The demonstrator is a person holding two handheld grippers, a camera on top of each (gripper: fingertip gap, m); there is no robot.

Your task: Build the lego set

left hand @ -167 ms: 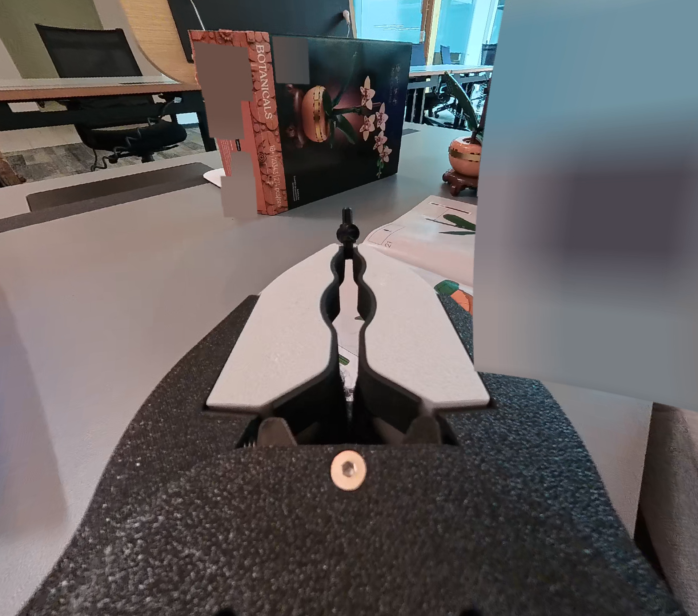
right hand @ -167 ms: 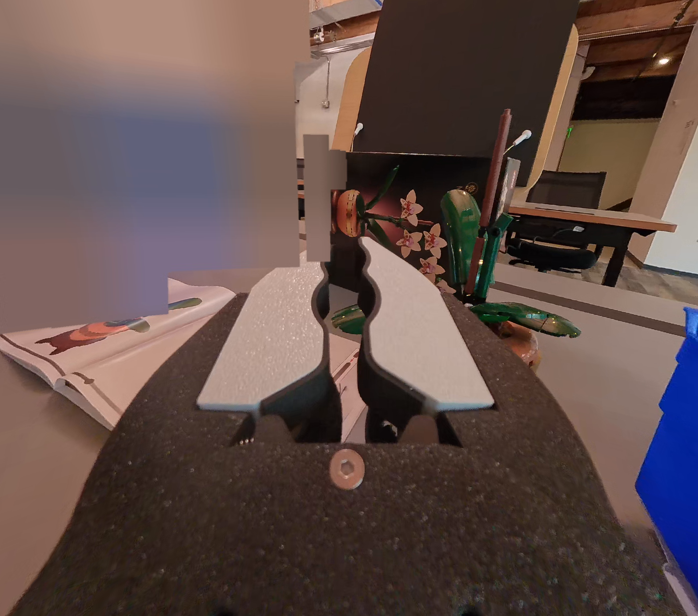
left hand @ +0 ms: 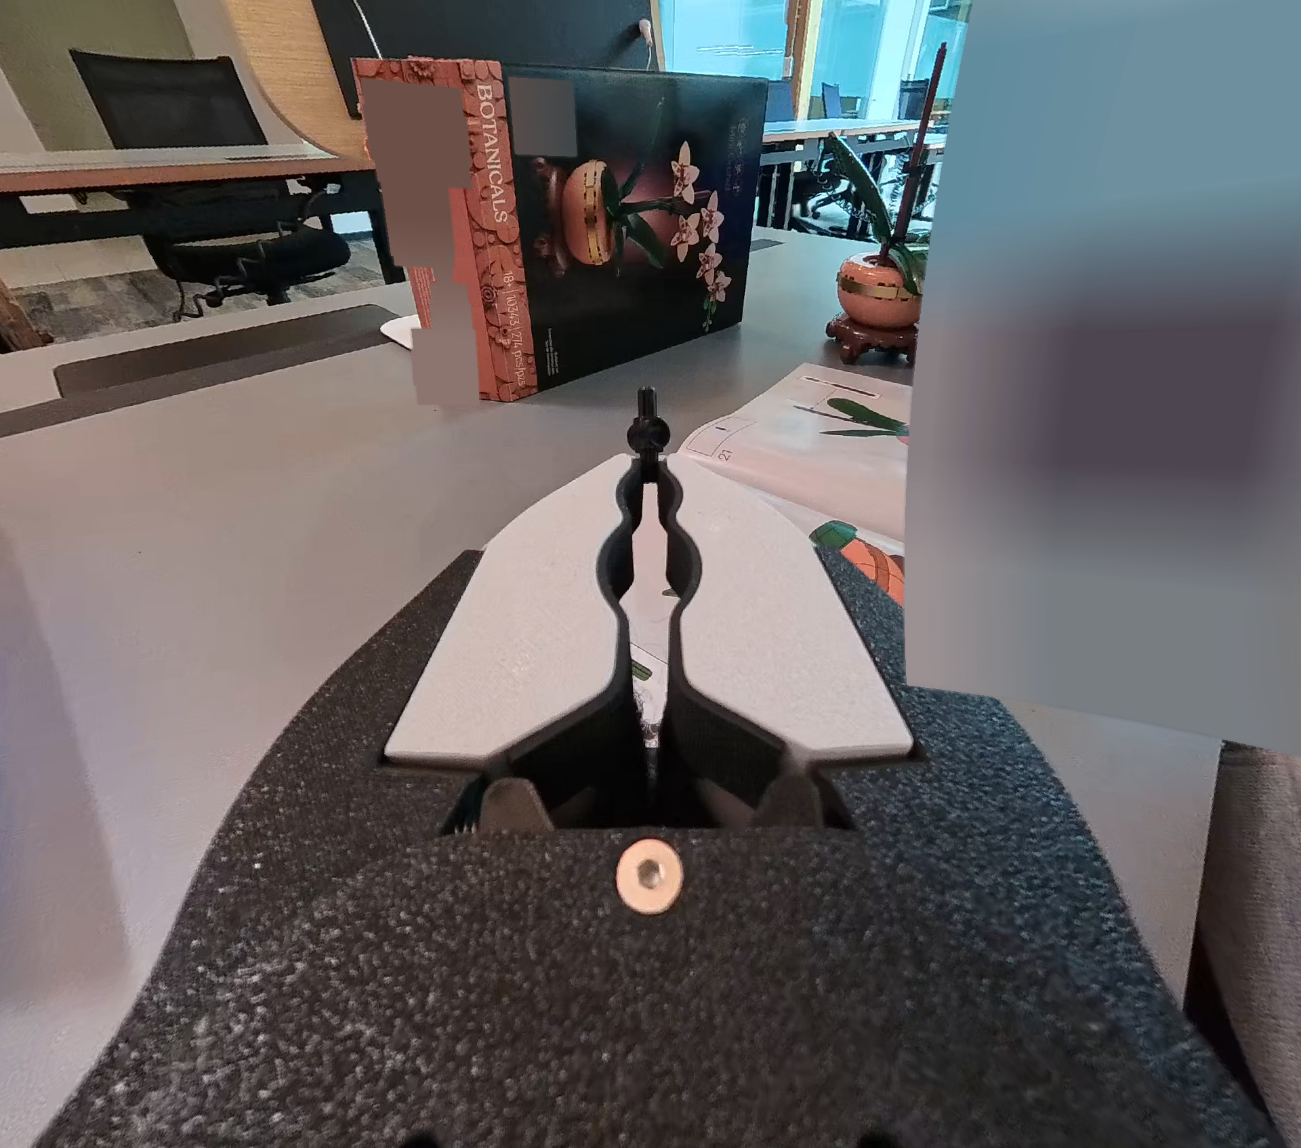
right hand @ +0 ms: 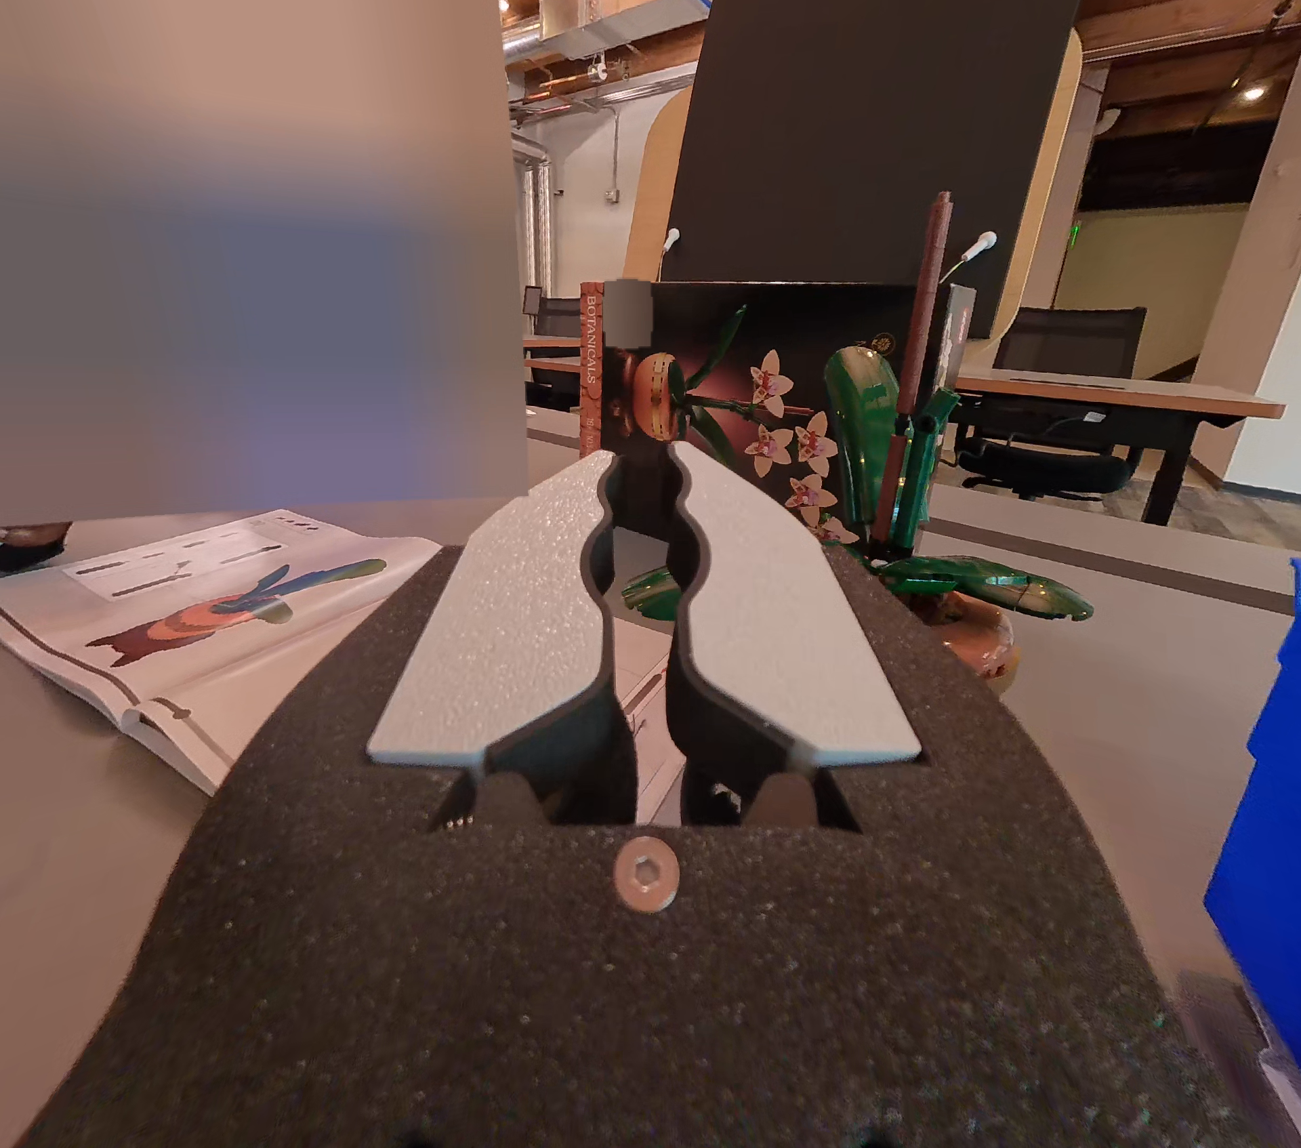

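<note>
Left gripper pinches a small black pin upright at its tips, above the grey table. Right gripper stands slightly apart, holding nothing. Beyond it on the right, the plant model in its pot; the open booklet lies left.

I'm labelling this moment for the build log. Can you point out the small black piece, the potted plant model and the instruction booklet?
small black piece (left hand: pixel 646 430): left wrist view, on its round collar above the claw tips.
potted plant model (right hand: pixel 864 410): right wrist view, on its upright green leaf.
instruction booklet (right hand: pixel 211 593): right wrist view, on the open printed page.
</note>
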